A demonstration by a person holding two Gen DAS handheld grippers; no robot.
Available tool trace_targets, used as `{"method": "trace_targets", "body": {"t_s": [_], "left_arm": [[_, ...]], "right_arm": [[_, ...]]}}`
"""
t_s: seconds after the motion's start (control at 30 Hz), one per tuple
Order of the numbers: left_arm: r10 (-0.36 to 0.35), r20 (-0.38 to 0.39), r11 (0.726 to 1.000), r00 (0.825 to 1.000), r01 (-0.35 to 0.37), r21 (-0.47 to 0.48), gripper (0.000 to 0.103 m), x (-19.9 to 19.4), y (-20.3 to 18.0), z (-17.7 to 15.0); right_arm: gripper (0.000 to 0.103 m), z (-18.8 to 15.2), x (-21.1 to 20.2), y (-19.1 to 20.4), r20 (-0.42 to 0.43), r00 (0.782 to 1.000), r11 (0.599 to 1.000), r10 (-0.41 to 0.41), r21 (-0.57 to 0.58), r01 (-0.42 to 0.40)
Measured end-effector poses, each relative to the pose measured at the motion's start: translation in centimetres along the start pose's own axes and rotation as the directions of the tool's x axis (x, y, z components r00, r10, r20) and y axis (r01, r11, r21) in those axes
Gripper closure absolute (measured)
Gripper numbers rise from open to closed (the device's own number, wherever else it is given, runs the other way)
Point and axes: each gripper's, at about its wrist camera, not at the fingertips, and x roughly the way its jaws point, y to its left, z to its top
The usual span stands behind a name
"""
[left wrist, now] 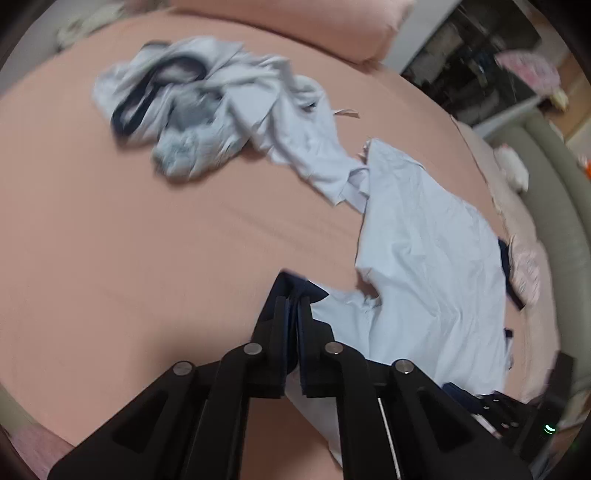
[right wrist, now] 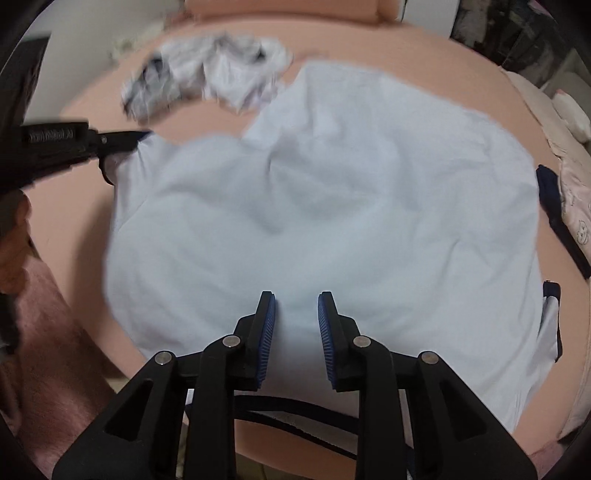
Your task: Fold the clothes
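Observation:
A pale blue shirt (right wrist: 325,206) with navy trim lies spread on the pink bed (right wrist: 85,221). In the left wrist view it (left wrist: 424,258) stretches off to the right. My left gripper (left wrist: 293,301) is shut on the shirt's navy sleeve cuff (left wrist: 295,282), which sticks out past the tips. The right wrist view shows that gripper (right wrist: 138,138) at the far left, holding the sleeve end. My right gripper (right wrist: 297,314) hovers over the shirt's near part, close to the navy collar band (right wrist: 295,406). Its blue pads (right wrist: 269,332) stand apart with their faces bare.
A crumpled heap of pale and dark clothes (left wrist: 192,107) lies farther back on the bed. Pink pillows (left wrist: 314,29) sit at the head. A pink printed garment (right wrist: 572,206) and a navy piece (right wrist: 554,206) lie at the right edge. A person's pink sleeve (right wrist: 48,332) is at the left.

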Motion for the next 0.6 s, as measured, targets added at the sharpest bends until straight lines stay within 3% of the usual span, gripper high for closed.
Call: {"method": "trace_targets", "body": {"t_s": [0.03,0.07,0.1,0.23,0.33,0.4,0.47,0.6], "left_arm": [[0.020,0.019,1.000,1.000,-0.019,-0.024,0.077,-0.4,0.6,-0.8],[0.039,0.036,0.998,0.999,-0.037,-0.049,0.059,-0.9,1.3,-1.6],[0.037,0.047,0.997,0.998,-0.033,-0.076,0.058,-1.3,1.9,-2.5],[-0.095,-0.018,0.991,0.995,0.093,-0.094,0.060,-1.9,2.3,-5.2],[-0.077,-0.129,0.996,0.989,0.081,0.028,0.060,-0.9,-0.2,-6.7],[-0.077,-0.166,0.993,0.983,0.090,0.071,0.061,0.4,-1.4,-6.8],[-0.088,-0.148,0.992,0.985,0.100,0.080,0.063,1.5,-1.8,-5.4],[-0.138,-0.072,0.985,0.988,0.145,0.091,0.064,2.4,-2.7,-2.2]], "right_arm": [[0.075,-0.2,0.4,-0.8,0.000,1.000,1.000,-0.002,0.027,0.002],[0.070,-0.4,0.7,-1.7,0.003,1.000,0.998,0.003,0.057,-0.003],[0.070,-0.5,0.8,-2.4,0.009,1.000,0.997,0.010,0.074,-0.010],[0.070,-0.6,1.1,-3.6,0.032,0.999,0.994,0.025,0.105,-0.029],[0.072,-1.3,-1.0,-3.8,0.069,0.996,0.989,0.063,0.129,-0.072],[0.072,-1.6,-2.2,-3.0,0.092,0.985,0.982,0.149,0.105,-0.158],[0.072,-1.9,-3.2,-1.6,0.097,0.967,0.969,0.237,0.044,-0.242],[0.072,-2.2,-3.4,2.3,0.060,0.942,0.942,0.330,-0.079,-0.325]]}}
